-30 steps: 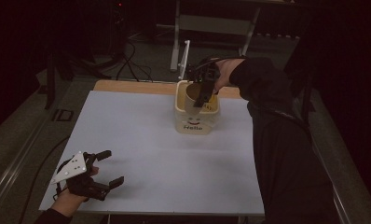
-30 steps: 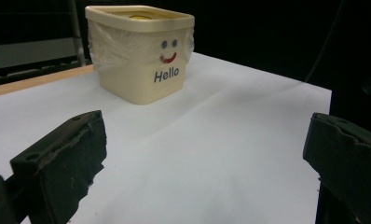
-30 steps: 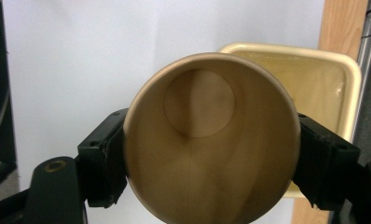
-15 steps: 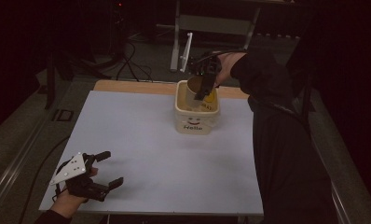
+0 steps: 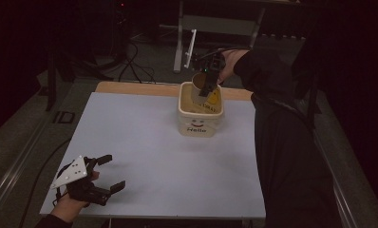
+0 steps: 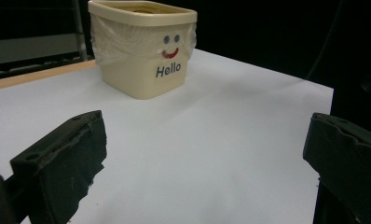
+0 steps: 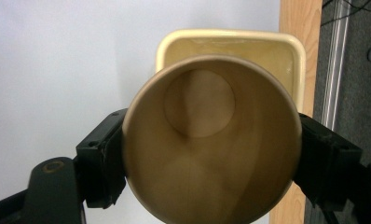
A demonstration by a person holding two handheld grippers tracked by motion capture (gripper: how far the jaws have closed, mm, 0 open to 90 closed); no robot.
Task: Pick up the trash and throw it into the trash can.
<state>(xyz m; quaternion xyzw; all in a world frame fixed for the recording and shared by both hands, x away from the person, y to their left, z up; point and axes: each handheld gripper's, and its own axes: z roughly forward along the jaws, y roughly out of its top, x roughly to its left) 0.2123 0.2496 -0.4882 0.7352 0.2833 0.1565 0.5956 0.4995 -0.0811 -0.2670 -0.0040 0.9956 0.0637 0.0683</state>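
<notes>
The jaws of the right gripper [image 5: 207,88] are clamped on a paper cup [image 7: 211,140], held directly above the cream tub [image 5: 200,114] at the worktop's far side. The left gripper [image 5: 94,178], jaws spread and empty, is held near left, well apart.

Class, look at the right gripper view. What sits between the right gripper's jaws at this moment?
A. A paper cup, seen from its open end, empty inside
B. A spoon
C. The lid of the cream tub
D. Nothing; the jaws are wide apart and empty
A: in the right gripper view the right gripper has one black jaw on each side of a brown paper cup with a bare bottom, held above the cream tub.
</notes>
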